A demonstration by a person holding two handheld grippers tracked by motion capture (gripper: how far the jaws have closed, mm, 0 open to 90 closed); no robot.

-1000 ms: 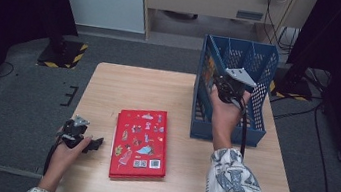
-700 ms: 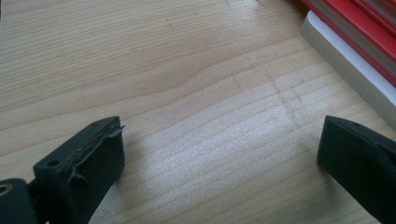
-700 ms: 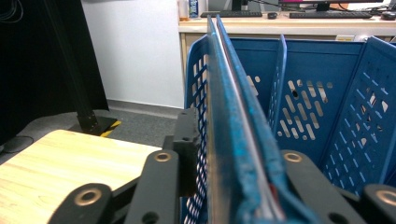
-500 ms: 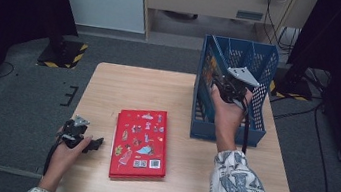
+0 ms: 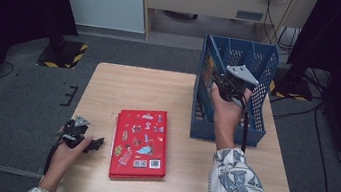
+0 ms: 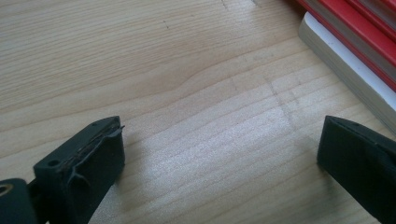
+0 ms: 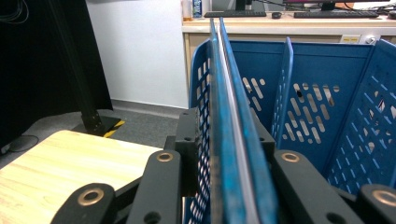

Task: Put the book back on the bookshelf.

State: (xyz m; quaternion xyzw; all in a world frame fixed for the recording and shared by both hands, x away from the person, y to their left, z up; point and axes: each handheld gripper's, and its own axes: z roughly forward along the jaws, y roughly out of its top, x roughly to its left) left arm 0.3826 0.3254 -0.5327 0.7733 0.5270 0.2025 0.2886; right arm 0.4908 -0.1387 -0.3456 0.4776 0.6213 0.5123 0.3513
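Blue book (image 7: 236,140) upright in right gripper (image 7: 229,140), spine up

Hidden and cut off

My right gripper (image 7: 224,154) clamps a blue book (image 7: 233,140) whose lower part runs off the frame; I can't see the rack (image 5: 254,133) floor, and the red books (image 6: 355,51) are cropped.

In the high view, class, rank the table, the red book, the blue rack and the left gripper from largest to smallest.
1. table
2. blue rack
3. red book; it looks near the rack's footprint, so that order is unsure
4. left gripper
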